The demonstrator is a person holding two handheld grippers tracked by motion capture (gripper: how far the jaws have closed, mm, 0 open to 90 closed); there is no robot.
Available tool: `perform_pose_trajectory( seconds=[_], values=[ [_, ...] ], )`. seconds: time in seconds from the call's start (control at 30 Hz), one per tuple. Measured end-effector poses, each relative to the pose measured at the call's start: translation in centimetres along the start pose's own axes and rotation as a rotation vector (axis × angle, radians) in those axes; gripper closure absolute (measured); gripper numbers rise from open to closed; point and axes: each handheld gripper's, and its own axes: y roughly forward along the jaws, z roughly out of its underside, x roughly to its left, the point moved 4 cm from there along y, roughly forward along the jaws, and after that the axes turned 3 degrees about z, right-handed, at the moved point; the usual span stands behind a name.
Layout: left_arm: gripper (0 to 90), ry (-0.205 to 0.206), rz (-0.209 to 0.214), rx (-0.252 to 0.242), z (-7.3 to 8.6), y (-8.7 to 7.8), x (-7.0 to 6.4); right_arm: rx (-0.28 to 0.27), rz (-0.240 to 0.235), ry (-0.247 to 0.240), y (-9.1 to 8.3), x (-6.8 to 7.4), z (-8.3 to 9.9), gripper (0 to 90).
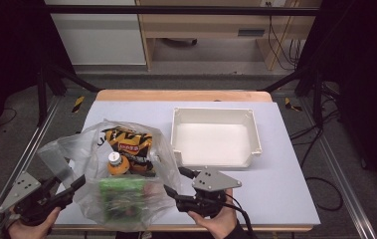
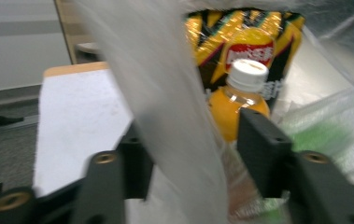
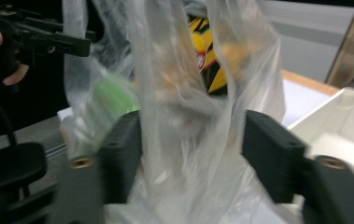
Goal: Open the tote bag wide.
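Note:
A clear plastic bag (image 1: 84, 144) stands on the table's front left. It holds a yellow-and-black snack bag (image 1: 131, 144), an orange drink bottle (image 1: 116, 164) with a white cap, and a green package (image 1: 121, 194). My left gripper (image 1: 74, 188) is at the bag's left side, open, with a strip of the bag's film (image 2: 165, 84) running between its jaws. The bottle (image 2: 240, 93) and snack bag (image 2: 244, 42) lie just beyond. My right gripper (image 1: 174, 180) is at the bag's right side, open, with loose film (image 3: 179, 93) hanging between its jaws.
An empty white tray (image 1: 213, 110) sits on the grey table mat, right of the bag; its corner (image 3: 347, 116) is close to my right gripper. The table's front edge runs just under both hands. A dark frame and cables surround the table.

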Motion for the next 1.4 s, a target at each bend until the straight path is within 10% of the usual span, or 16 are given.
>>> perform_pose_trajectory(
  seconds=[0.2,0.27,0.9,1.2,1.4],
  values=[
    [83.1,-0.045,-0.020,0.085,1.2,-0.3,0.8,0.084,-0.014,0.014,0.8,-0.8,0.4,88.3],
    [85.6,-0.053,-0.008,0.098,1.6,-0.3,0.8,0.097,-0.022,0.024,0.8,-0.9,0.8,90.0],
    [81.6,-0.060,0.032,0.357,8.4,4.2,0.2,0.323,-0.023,0.152,4.8,-1.4,9.7,90.0],
    [64.2,-0.044,-0.013,0.311,8.8,4.6,0.8,0.341,0.055,0.087,6.6,-1.4,10.8,76.9],
    [31.5,-0.064,-0.024,0.196,7.2,3.6,1.0,0.242,0.032,0.056,3.8,-1.8,9.4,48.3]
  ],
)
